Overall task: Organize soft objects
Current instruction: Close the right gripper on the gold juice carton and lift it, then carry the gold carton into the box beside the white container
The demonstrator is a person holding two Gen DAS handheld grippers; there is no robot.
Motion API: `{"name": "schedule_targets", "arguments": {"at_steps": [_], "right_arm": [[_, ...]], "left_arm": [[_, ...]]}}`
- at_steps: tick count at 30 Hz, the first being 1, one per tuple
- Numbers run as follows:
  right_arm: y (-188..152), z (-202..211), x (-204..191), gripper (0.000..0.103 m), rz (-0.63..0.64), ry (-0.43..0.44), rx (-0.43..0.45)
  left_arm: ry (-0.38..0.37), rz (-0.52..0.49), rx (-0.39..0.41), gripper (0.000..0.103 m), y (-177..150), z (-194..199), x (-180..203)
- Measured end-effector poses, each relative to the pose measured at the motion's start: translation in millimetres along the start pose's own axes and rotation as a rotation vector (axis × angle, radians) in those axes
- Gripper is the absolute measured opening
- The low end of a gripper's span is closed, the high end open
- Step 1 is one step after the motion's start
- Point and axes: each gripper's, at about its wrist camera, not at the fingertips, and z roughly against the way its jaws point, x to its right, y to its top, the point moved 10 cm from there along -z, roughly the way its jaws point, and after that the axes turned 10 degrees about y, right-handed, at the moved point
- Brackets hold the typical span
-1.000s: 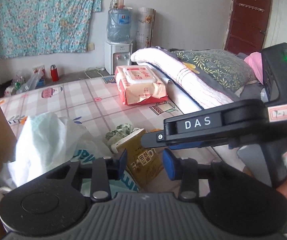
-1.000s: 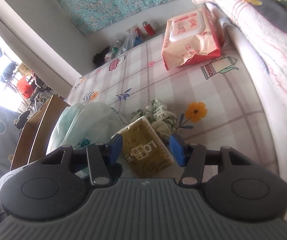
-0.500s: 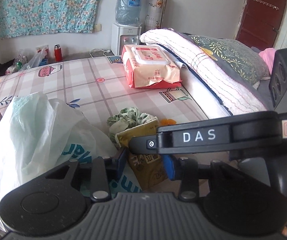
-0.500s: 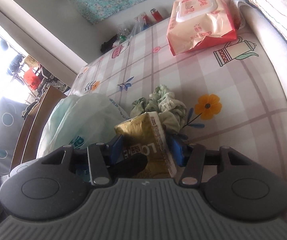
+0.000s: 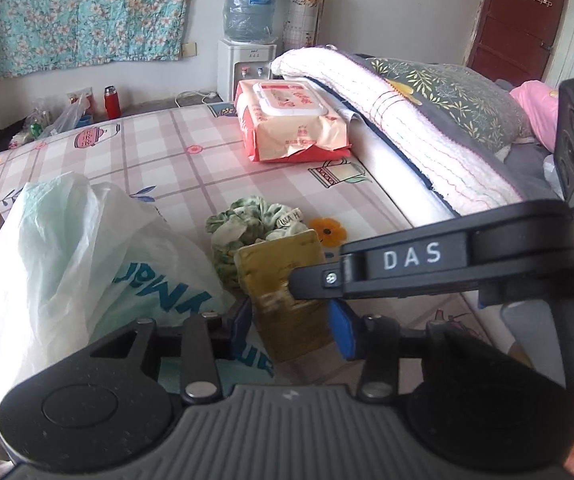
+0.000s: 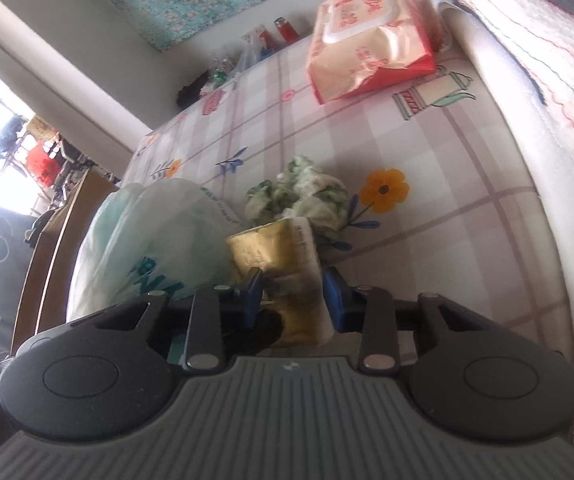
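Note:
A gold tissue pack (image 5: 287, 280) stands on the checked bed sheet, also in the right wrist view (image 6: 283, 264). My right gripper (image 6: 293, 298) has its blue pads on both sides of the pack, closed on it; its black arm crosses the left wrist view (image 5: 427, 264). My left gripper (image 5: 293, 322) is open, its pads either side of the pack's lower part without pressing it. A crumpled green-white cloth (image 5: 247, 220) lies just behind the pack (image 6: 303, 196). A white plastic bag (image 5: 79, 264) bulges to the left (image 6: 151, 248).
A large orange wet-wipe pack (image 5: 291, 124) lies farther back on the bed (image 6: 367, 36). A rolled white towel and pillows (image 5: 407, 120) line the right side. A brown box edge (image 6: 51, 248) stands left of the bag. A water dispenser (image 5: 247, 40) is by the wall.
Both grippers have moved in on the gold pack. The right gripper's pads have narrowed onto it and the pack now stands more upright between them.

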Motion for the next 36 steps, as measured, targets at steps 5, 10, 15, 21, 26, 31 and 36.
{"name": "schedule_targets", "arguments": {"at_steps": [5,10,15,21,26,31,36], "right_arm": [[0.2,-5.5,10.6,0.04,-0.069,0.04,-0.013],[1.1,-17.7,11.0,0.047,-0.068,0.054,-0.032],[4.1,-21.2,6.8,0.047,-0.065,0.08,-0.026],[0.2,-24.0,6.1,0.048,-0.089,0.117,-0.049],[-1.6,-18.0,5.8,0.043,-0.09,0.1,-0.036],[-3.6,-2.6,-0.6,0.042,-0.063,0.074,-0.011],[-5.9,22.0,-11.1,0.042,-0.057,0.066,0.022]], "left_arm": [[-0.015,0.01,-0.008,0.051,-0.1,-2.6,-4.7],[-0.009,-0.006,-0.015,0.061,0.8,-10.5,-0.1],[0.006,0.0,-0.006,0.063,3.0,-14.9,1.0],[0.036,-0.004,0.002,0.057,4.3,-20.3,0.5],[0.055,-0.031,0.019,0.056,4.3,-17.8,5.2],[0.031,-0.038,0.041,0.056,5.7,-3.8,11.0],[0.005,-0.05,0.081,0.056,8.1,20.1,19.1]]}}
